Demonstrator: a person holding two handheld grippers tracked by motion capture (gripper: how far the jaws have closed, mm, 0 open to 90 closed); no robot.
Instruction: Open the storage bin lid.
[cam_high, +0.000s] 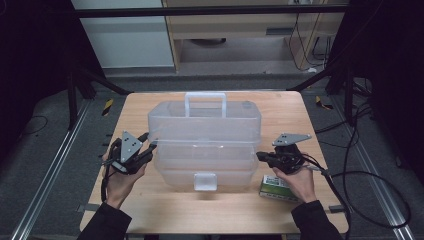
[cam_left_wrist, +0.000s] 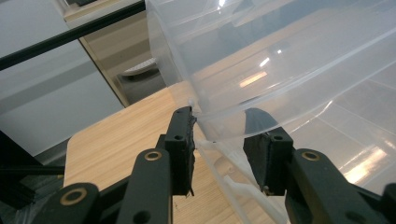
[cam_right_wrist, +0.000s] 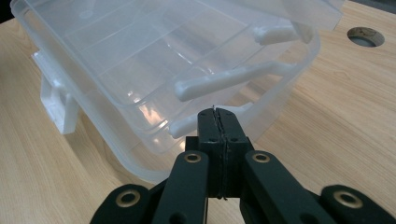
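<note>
A clear plastic toolbox (cam_high: 205, 145) stands mid-table with its lid and upper tray raised toward the back and its white handle (cam_high: 205, 102) pointing up. My left gripper (cam_high: 150, 150) is at the box's left end. In the left gripper view it is open (cam_left_wrist: 224, 154), and the rim of the upper tier (cam_left_wrist: 261, 102) passes between the jaws. My right gripper (cam_high: 260, 156) is at the box's right end. Its jaws (cam_right_wrist: 219, 114) are pressed together just short of the white hinge arms (cam_right_wrist: 233, 79), with nothing seen between them.
A small green and white carton (cam_high: 274, 187) lies on the wooden table (cam_high: 150, 210) under my right hand. The box's front latch (cam_high: 205, 181) faces me. A round hole (cam_right_wrist: 365, 36) is in the tabletop beyond the box. Cables trail off the right edge.
</note>
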